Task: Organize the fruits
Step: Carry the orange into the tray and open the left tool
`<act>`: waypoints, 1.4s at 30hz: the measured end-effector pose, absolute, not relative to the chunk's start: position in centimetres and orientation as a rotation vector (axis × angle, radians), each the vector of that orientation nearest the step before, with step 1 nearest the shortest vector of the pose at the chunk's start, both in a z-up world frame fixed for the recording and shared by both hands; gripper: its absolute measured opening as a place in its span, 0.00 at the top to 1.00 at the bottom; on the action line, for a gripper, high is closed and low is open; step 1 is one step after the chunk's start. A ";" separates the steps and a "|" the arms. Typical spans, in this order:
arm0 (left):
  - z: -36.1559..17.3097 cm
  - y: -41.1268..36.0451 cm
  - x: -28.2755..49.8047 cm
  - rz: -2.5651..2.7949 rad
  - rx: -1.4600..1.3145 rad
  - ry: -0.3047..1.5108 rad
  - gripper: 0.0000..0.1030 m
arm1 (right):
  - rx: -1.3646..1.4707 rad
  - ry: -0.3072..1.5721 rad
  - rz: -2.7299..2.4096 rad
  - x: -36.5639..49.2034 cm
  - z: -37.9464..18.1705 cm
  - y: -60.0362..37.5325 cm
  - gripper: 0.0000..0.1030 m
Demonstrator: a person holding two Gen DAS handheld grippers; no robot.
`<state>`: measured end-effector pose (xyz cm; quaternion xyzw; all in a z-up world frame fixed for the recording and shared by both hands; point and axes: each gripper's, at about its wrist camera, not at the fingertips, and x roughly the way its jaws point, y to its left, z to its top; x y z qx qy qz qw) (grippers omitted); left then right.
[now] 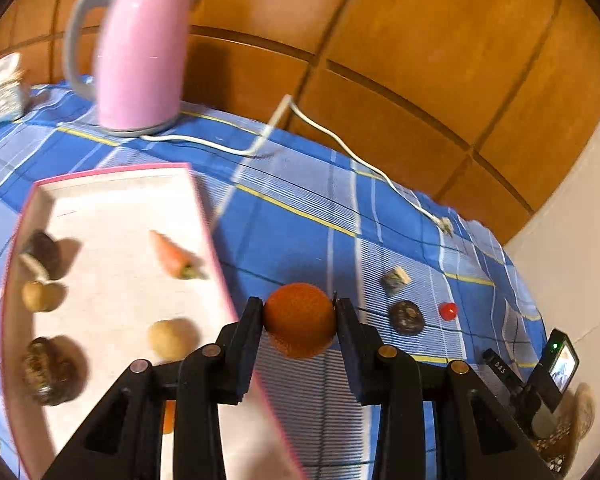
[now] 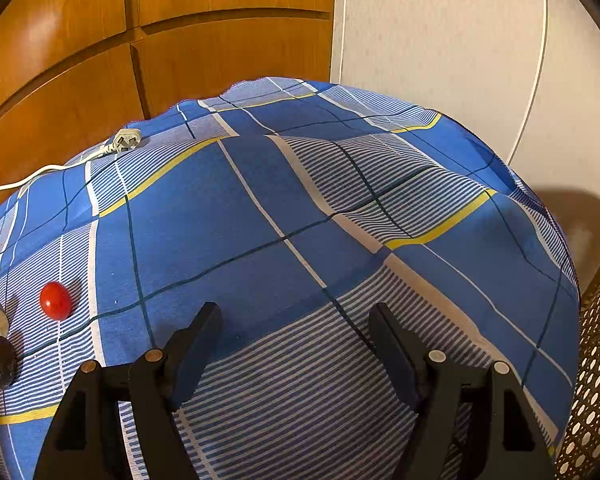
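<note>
Clamping an orange (image 1: pixel 300 320), the left hand-held gripper (image 1: pixel 299 314) nears the pink tray (image 1: pixel 112 200) holding a carrot (image 1: pixel 174 256); the right hand-held gripper (image 2: pixel 296 324) gapes empty.

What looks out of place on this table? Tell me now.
The kettle's plug lies loose on the tablecloth, its cord trailing across the table from the pink kettle. A carrot sits in the tray, though the job is fruit.
</note>
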<state>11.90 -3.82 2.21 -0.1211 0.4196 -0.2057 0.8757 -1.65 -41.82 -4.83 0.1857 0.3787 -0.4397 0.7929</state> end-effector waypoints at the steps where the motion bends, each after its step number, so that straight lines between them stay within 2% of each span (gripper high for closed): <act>1: 2.3 -3.2 11.9 -0.419 -0.263 0.872 0.64 | 0.399 0.815 -0.946 -1.6 -4.8 -41.8 0.25; 11: 2.2 4.7 13.5 -0.307 -0.408 0.860 0.64 | 0.399 0.815 -0.947 -1.7 -4.9 -41.8 0.25; 22: -0.9 7.7 18.1 -0.172 -0.322 0.903 0.63 | 0.399 0.814 -0.948 -1.6 -4.9 -41.8 0.25; 23: -1.1 7.7 18.2 -0.173 -0.312 0.904 0.61 | 0.399 0.815 -0.948 -1.6 -4.9 -41.8 0.25; 24: -1.4 7.8 18.3 -0.170 -0.309 0.905 0.54 | 0.398 0.815 -0.948 -1.6 -4.9 -41.8 0.25; 25: -1.5 7.9 18.2 -0.157 -0.309 0.904 0.43 | 0.398 0.815 -0.948 -1.7 -4.9 -41.8 0.25; 26: -1.5 7.9 18.1 -0.147 -0.315 0.897 0.40 | 0.398 0.815 -0.949 -1.7 -4.9 -41.8 0.25; 32: -0.5 8.0 15.6 -0.106 -0.292 0.821 0.40 | 0.397 0.816 -0.950 -1.6 -4.9 -41.7 0.25; 38: 0.5 8.5 12.7 -0.022 -0.275 0.786 0.27 | 0.396 0.817 -0.949 -1.6 -4.8 -41.8 0.25; 42: 0.5 9.4 10.7 0.002 -0.289 0.787 0.26 | 0.395 0.817 -0.949 -1.6 -4.8 -41.8 0.25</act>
